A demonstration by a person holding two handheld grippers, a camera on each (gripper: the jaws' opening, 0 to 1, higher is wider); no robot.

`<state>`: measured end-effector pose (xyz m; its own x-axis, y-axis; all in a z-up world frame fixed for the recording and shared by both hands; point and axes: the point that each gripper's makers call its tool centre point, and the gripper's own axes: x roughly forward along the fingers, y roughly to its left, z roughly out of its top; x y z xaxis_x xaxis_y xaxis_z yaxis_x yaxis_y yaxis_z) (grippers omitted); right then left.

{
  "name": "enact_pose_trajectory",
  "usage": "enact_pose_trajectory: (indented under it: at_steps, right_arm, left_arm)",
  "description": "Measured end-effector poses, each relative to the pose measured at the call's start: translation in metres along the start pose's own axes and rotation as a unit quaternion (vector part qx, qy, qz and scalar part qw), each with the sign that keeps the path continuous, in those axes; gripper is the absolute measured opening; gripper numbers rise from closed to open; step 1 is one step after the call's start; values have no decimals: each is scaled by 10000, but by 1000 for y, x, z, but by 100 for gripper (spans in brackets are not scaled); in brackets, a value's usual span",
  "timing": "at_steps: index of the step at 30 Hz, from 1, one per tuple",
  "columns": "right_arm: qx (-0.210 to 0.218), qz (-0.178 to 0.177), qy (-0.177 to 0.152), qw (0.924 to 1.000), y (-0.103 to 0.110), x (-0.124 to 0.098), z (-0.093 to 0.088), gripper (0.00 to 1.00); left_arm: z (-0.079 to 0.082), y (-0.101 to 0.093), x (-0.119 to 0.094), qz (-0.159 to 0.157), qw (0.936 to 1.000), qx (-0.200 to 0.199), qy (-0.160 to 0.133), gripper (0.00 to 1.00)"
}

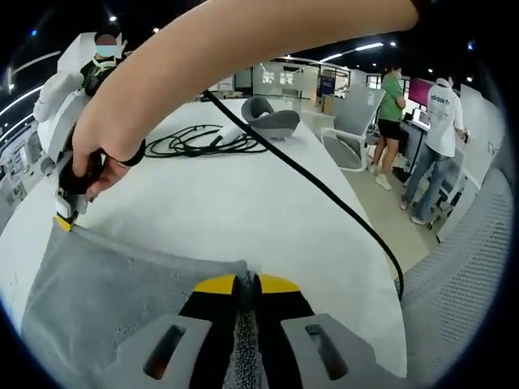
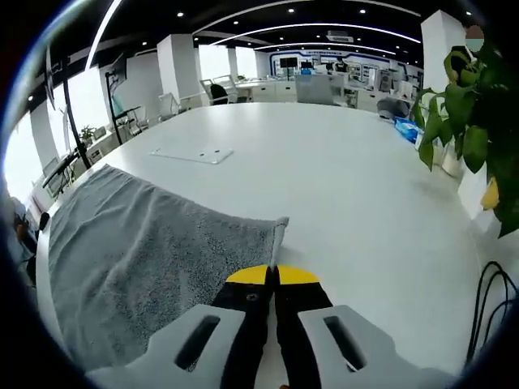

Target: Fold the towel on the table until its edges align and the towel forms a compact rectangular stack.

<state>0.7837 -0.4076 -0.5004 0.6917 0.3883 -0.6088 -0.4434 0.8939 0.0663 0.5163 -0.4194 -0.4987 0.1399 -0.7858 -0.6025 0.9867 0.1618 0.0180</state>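
**On the white surface: grey towel pinched at two corners**

On the white surface (image 2: 349,178) a grey towel (image 2: 138,251) is laid out flat, with its near edge drawn toward both cameras. In the left gripper view the left hand-held gripper (image 1: 247,285) is seen with its yellow-tipped jaws pressed together on a fold of the towel (image 1: 113,300). In the same view the right hand-held gripper (image 1: 65,217) is seen at the far left, held by a hand (image 1: 101,150), its tip clamped on another corner of the towel. In the right gripper view the right hand-held gripper (image 2: 273,277) is shown with jaws closed on the towel's corner, which stands up slightly just ahead of the tips. A coil of black cable (image 1: 203,142) is noted farther along the surface, well apart from the towel. A potted plant (image 2: 470,121) is recorded at the right edge of the right gripper view. Two standing people (image 1: 418,134) are observed in the background beyond the surface.
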Motion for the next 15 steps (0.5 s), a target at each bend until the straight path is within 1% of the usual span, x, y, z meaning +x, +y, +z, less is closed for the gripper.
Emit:
enact_pose_trajectory:
  at_steps: [5,6,8,11,15]
  right_arm:
    - [79,-40,-67,9999,-6,-10,4,0]
    - [82,-41,-82,9999,-4,-11,8,0]
    - [98,-68,-107,9999,-8,-17,7,0]
    - [106,-94,-137,9998,-10,-23,10,0]
    - [121,-107,-190,9997,-11,-29,18,0]
  left_arm:
    - [10,-3,-4,-22,9999,-51,-134,8]
    - [14,-4,-5,-28,9998,-52,-164,8]
    - [19,-7,-8,-41,9998,-37,-212,8]
    - [22,-8,-9,-68,9996,-41,-261,8]
    - [28,-7,-11,-30,9992,-138,-361,8]
